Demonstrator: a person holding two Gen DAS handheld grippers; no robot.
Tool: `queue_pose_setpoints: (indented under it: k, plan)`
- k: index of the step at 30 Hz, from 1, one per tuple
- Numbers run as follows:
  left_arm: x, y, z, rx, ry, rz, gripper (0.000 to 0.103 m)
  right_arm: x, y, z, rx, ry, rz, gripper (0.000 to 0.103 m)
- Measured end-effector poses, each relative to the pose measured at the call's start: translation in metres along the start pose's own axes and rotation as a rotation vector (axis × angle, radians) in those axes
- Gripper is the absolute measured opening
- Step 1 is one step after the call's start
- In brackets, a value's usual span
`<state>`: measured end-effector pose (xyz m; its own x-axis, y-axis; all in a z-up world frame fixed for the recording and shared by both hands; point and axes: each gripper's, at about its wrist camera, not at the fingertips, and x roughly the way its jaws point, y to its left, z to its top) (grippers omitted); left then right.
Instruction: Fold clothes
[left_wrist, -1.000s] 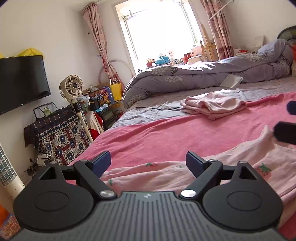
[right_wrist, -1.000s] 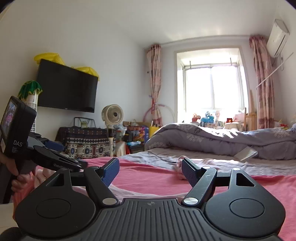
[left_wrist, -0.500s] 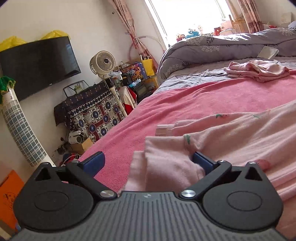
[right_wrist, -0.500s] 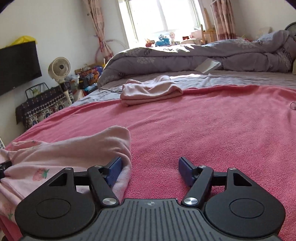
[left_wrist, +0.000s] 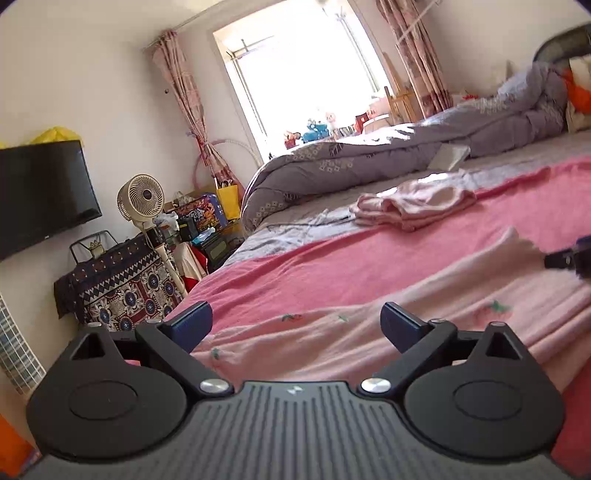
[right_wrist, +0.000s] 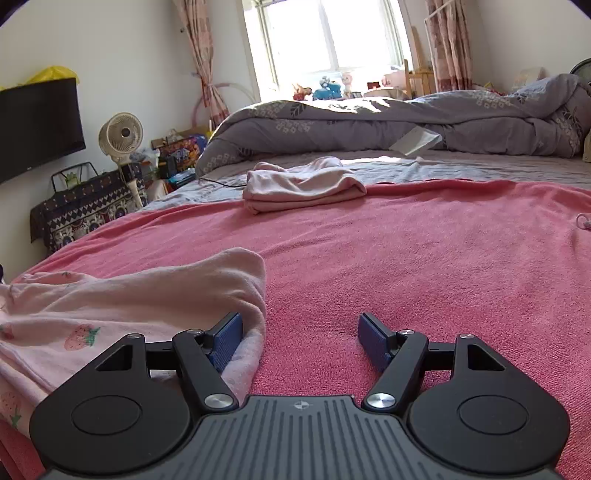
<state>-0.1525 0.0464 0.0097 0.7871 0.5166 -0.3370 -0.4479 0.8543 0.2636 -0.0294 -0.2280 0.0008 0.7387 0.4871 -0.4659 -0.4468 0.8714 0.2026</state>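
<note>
Fingers of both grippers, left (left_wrist: 295, 325) and right (right_wrist: 300, 338), spread wide over strawberry-print garment (right_wrist: 110, 306).

A garment (right_wrist: 110, 295) is lying on the bed's (right_wrist: 443, 258) left side; a folded cloth (right_wrist: 303, 188) is lying behind it, before the quilt (right_wrist: 406, 125).

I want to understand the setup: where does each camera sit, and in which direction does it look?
Left wrist: sits on the left gripper, looks across the strawberry garment toward the window; the right gripper's tip shows at the right edge.
Right wrist: sits on the right gripper, faces the pink blanket.
Shared: the folded pink clothes, the fan.
</note>
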Motion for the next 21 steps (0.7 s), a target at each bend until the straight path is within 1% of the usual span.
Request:
queue_pose_setpoints:
  k: [3,4,5,6,8,10,11,13,14,18,19,21]
  plan:
    - [0.001,-0.015,-0.009,-0.002,0.002,-0.032,0.101,-0.004,0.0,-0.001,0.005,-0.018,0.007,0.075]
    - [0.001,-0.02,-0.012,-0.003,0.003,-0.043,0.103,-0.007,0.0,-0.002,0.004,-0.033,0.007,0.081]
    - [0.001,-0.023,-0.014,-0.009,0.006,-0.052,0.103,-0.01,0.002,-0.002,0.004,-0.049,-0.006,0.083]
    - [0.001,-0.022,-0.014,-0.015,0.01,-0.055,0.103,-0.016,0.007,-0.001,-0.002,-0.078,-0.047,0.083]
    - [0.0,-0.024,-0.013,-0.002,0.006,-0.049,0.103,-0.028,0.02,0.0,-0.035,-0.146,-0.05,0.083]
    - [-0.001,-0.022,-0.016,-0.01,-0.002,-0.045,0.103,-0.036,0.042,0.003,-0.102,-0.192,0.028,0.083]
    - [-0.001,-0.021,-0.017,-0.016,-0.006,-0.047,0.103,-0.037,0.058,0.005,-0.161,-0.2,0.056,0.083]
    - [-0.001,-0.02,-0.018,-0.029,-0.009,-0.048,0.103,-0.032,0.092,0.007,-0.309,-0.181,0.094,0.084]
    - [-0.002,-0.02,-0.019,-0.034,-0.011,-0.046,0.103,-0.026,0.107,0.008,-0.364,-0.158,0.109,0.084]
    - [-0.004,-0.02,-0.022,-0.045,-0.027,-0.041,0.102,0.027,0.153,0.018,-0.504,0.027,0.042,0.084]
    - [-0.004,-0.02,-0.023,-0.048,-0.03,-0.042,0.101,0.043,0.162,0.019,-0.543,0.06,0.006,0.085]
    - [-0.006,-0.017,-0.024,-0.058,-0.033,-0.059,0.101,0.069,0.17,0.023,-0.59,0.067,-0.038,0.1]
